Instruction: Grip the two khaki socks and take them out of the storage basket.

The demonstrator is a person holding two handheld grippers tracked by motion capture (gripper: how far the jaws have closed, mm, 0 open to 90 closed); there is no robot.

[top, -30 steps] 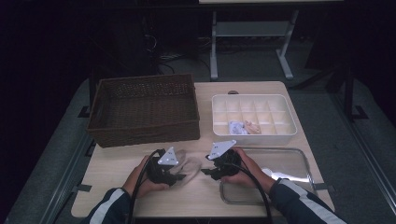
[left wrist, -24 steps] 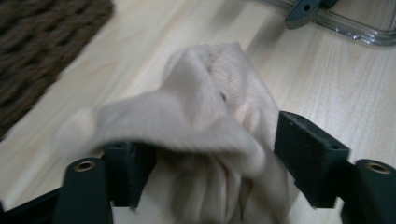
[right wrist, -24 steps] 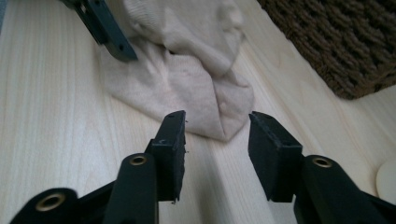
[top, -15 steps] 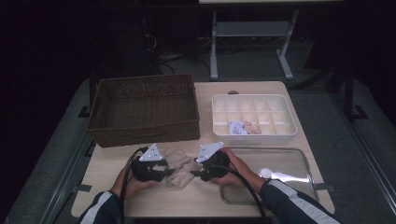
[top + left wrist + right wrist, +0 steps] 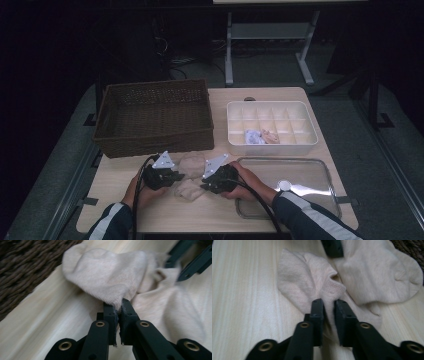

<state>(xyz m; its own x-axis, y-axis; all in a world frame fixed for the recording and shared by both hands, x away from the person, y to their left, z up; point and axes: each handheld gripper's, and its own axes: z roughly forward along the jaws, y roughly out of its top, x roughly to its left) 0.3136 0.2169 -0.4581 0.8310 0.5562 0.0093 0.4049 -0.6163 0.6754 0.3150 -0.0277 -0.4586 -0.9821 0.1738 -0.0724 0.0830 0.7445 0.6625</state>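
I have both claws down on the beige socks at the front of the counter (image 5: 120,192), just ahead of the wicker basket (image 5: 152,117). My left claw (image 5: 119,307) has just been closing and now pinches a fold of the rounded beige sock (image 5: 107,275), cloth caught between its pads. My right claw (image 5: 329,305) has just been closing too, and grips the ribbed cuff of the flatter sock (image 5: 307,285), which lies on the wood touching the other. To the right sit the white divided tray (image 5: 272,145) and a clear lid (image 5: 300,175).
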